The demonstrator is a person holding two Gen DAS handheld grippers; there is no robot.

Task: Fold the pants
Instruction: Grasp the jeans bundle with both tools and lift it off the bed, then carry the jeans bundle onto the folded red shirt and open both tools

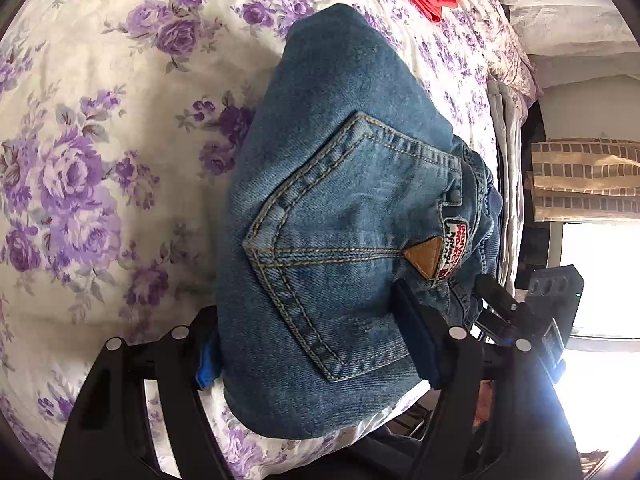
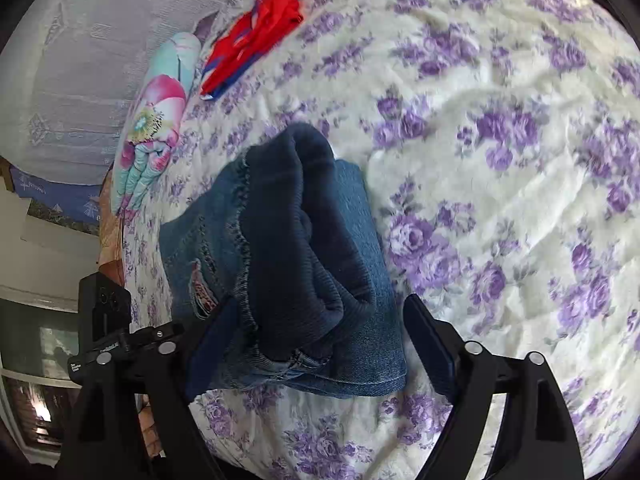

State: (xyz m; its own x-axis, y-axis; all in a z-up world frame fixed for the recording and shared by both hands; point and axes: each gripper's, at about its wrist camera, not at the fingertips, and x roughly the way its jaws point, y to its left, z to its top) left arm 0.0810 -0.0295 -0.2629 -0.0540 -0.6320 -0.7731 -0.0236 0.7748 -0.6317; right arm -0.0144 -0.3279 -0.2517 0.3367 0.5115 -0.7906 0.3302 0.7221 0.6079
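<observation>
Now jeans (image 1: pixel 340 216) folded on floral bedsheet (image 1: pixel 100 160) | left gripper (image 1: pixel 316 356) wide, jeans between | right gripper (image 2: pixel 308 340) wide, same | only right view: pillow (image 2: pixel 156 120) at 10 o'clock

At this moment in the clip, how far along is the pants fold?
Nearly done. The jeans already sit as a compact folded bundle on the floral bedspread, back pocket up. In hand: the left claw and right claw both straddle the bundle with jaws apart, neither clamped. Left: perhaps a final tidy or pulling away. The red garment lies apart.
</observation>
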